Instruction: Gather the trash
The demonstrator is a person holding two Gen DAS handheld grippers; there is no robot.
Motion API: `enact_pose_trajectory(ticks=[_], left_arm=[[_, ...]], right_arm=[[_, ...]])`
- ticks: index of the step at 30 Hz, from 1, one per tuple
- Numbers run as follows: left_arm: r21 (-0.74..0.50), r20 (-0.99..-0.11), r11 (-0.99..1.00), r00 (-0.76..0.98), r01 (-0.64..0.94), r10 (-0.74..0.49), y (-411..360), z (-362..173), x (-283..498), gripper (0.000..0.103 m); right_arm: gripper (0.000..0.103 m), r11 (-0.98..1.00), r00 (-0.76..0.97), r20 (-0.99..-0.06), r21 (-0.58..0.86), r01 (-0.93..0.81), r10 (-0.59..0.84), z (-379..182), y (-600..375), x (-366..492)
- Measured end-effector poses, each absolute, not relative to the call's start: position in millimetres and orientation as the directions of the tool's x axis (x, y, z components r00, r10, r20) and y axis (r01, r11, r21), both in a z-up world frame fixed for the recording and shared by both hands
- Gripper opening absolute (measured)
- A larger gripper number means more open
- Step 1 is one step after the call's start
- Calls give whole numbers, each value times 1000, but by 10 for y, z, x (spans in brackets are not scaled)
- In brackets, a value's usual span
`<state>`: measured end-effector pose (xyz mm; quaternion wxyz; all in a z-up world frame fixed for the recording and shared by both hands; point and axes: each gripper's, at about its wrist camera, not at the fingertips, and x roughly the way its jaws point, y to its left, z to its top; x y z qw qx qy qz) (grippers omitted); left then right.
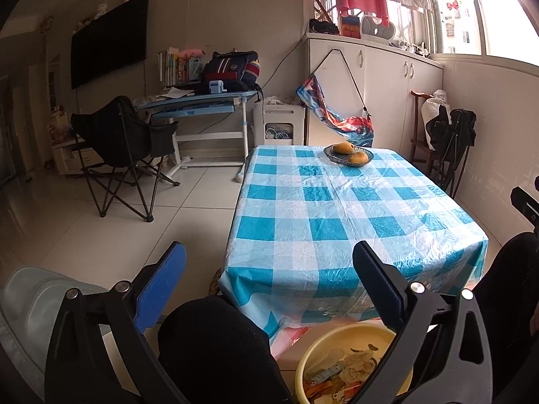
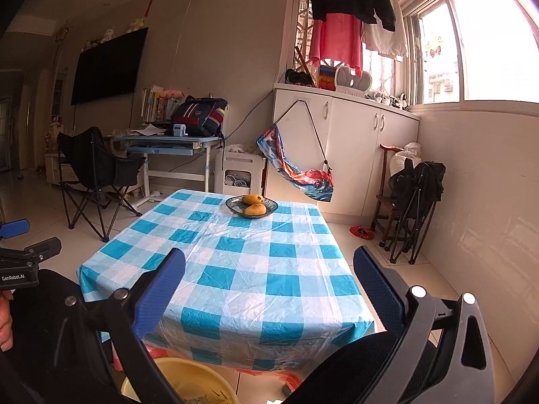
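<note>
As the left wrist view looked over the table with its blue and white checked cloth, the left gripper had its two blue fingers spread wide, with nothing between them. Near the far end of the table a glass bowl held two yellow-brown fruits. Below the near edge of the table stood a yellow basin, and the trash, wrappers and crumpled paper scraps, lay inside it. A knee in black cloth was just beside the basin, on its left. Left of the table, well apart, stood a black folding chair. When the right wrist view showed the same table, the right gripper also had its fingers wide apart and empty. The basin appeared again under the near edge of the table, partly hidden behind the gripper's left finger. The glass bowl was at the far end of the table. At the left of the table, the left gripper showed only in part.
</note>
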<state>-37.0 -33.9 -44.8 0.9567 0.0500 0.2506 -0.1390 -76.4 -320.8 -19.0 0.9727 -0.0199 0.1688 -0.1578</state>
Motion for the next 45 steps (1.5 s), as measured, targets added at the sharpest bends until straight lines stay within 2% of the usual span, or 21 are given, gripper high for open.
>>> enact_pose_trajectory(ticks=[23, 31, 37, 45], left_arm=[[47, -471, 964, 856, 263, -211, -360, -427, -396, 96], [51, -469, 953, 849, 299, -242, -439, -355, -468, 96], [100, -435, 953, 874, 286, -217, -458, -269, -566, 96], [64, -467, 964, 862, 258, -199, -340, -344, -481, 96]], right_arm=[[96, 948, 888, -334, -70, 310, -315, -233, -3249, -806], [96, 948, 887, -336, -70, 310, -315, -229, -3254, -806], [96, 946, 887, -336, -49, 319, -317, -232, -3304, -830], [96, 948, 887, -337, -56, 315, -315, -233, -3293, -828]])
